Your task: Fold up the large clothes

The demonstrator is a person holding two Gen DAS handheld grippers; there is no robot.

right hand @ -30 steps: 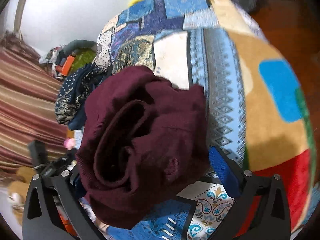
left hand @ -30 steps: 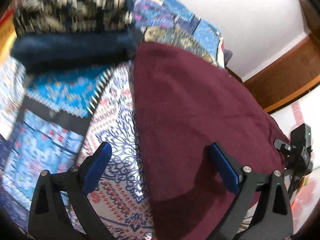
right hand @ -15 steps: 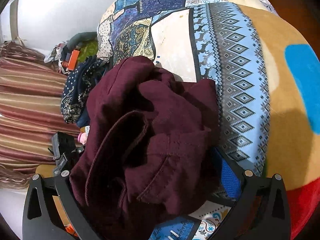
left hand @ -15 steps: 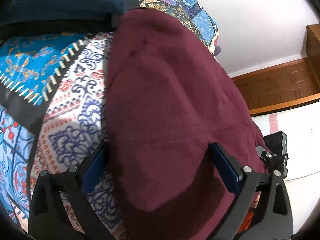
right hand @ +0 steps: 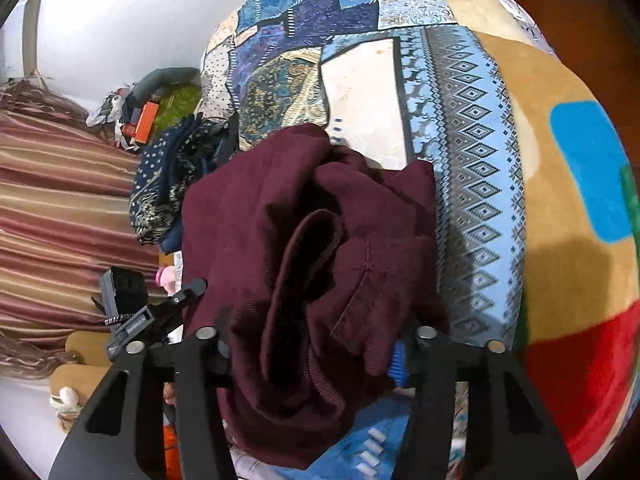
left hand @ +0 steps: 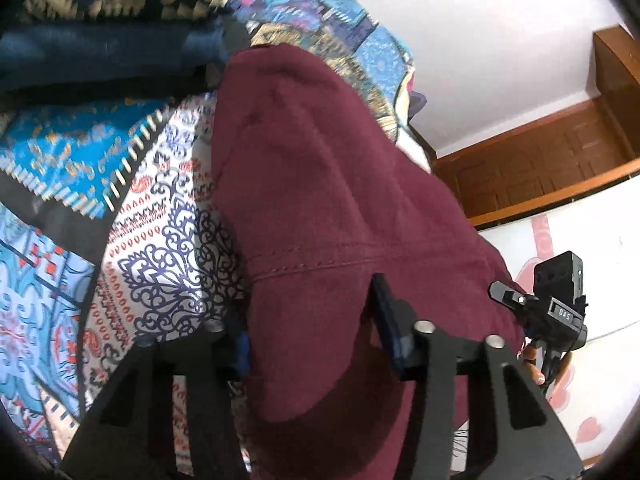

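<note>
Most of both views is filled by a bed under a patchwork bedspread (right hand: 472, 128): blue diamond bands, paisley squares, a cream panel, and a tan fleece edge with blue and red blocks toward the right side in the right wrist view. White walls (left hand: 500, 40) rise behind it, with brown wooden panelling (left hand: 540, 168) along one, and striped maroon curtains (right hand: 60, 216) hang beyond the far edge of the bed in the right wrist view. A maroon garment (left hand: 328, 184) lies across the bedspread, bunched into heavy folds, its stitched seam running between the two tools. A dark navy patterned cloth (right hand: 168, 184) is heaped just beside it toward the curtain-side edge. The left gripper (left hand: 316, 332) has its blue-padded fingers clenched on the maroon cloth near that seam. The right gripper (right hand: 308, 356) grasps a thick wad of the same garment, which spills over its fingers.
</note>
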